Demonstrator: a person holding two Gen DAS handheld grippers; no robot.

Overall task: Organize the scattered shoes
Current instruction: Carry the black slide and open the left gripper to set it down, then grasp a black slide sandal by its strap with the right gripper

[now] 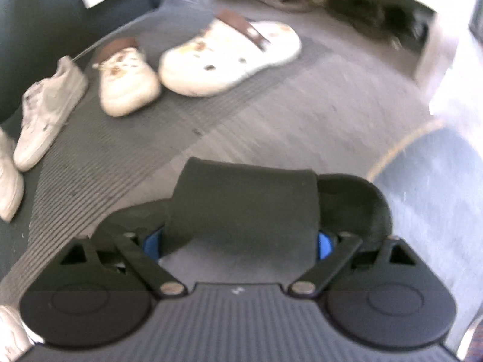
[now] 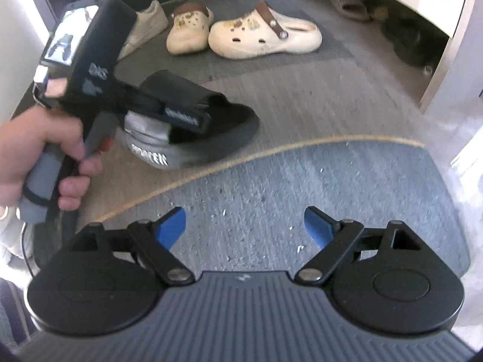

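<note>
A black slide sandal (image 1: 244, 205) fills the lower middle of the left wrist view. My left gripper (image 1: 238, 241) is shut on its wide strap, with a blue pad on each side. In the right wrist view a hand (image 2: 36, 150) holds that left gripper (image 2: 181, 111), and the slide (image 2: 211, 132) hangs tilted just above the floor. My right gripper (image 2: 244, 226) stands open with nothing between its blue pads, over a blue-grey mat (image 2: 302, 187). Two cream clogs (image 2: 262, 39) (image 2: 187, 30) and a white sneaker (image 2: 145, 27) lie on a grey ribbed mat (image 2: 302, 54) beyond.
Another white sneaker (image 1: 9, 181) lies at the left edge of the left wrist view. A pale sandal (image 2: 350, 3) and dark shoes (image 2: 407, 36) sit under a low shelf at the far right. The blue-grey mat has a tan curved border.
</note>
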